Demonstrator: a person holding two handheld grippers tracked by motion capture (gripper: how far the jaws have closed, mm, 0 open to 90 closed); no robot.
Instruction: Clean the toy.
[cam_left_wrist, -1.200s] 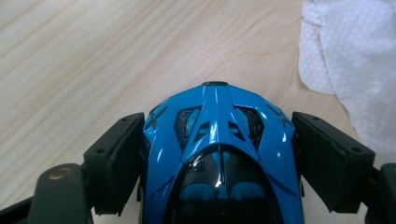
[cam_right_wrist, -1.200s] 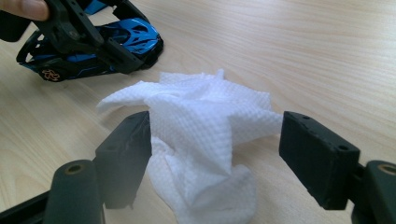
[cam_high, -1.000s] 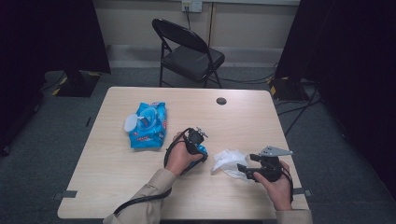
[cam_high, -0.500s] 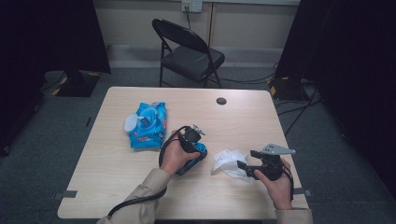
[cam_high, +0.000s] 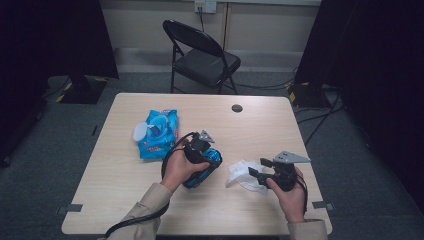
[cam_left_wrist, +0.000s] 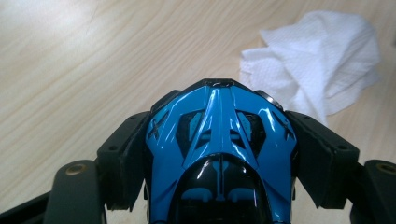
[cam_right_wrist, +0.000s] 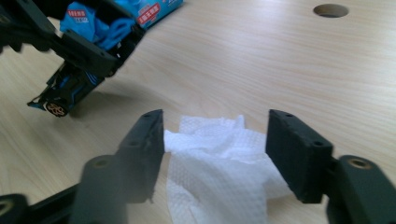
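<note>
— See that? The left gripper (cam_high: 204, 150) has the blue toy car (cam_left_wrist: 219, 144) clamped by its sides, lifted near the table's (cam_high: 125, 200) front edge.

— And the right gripper (cam_right_wrist: 215, 135)?

— Jaws spread around the white wipe (cam_right_wrist: 219, 172), which lies toward the front right corner. It should close low on the bunched middle before wiping.

— Any labels?

— The blue wipes pack (cam_high: 159, 134) by the left edge has red lettering, too small to read.
</note>
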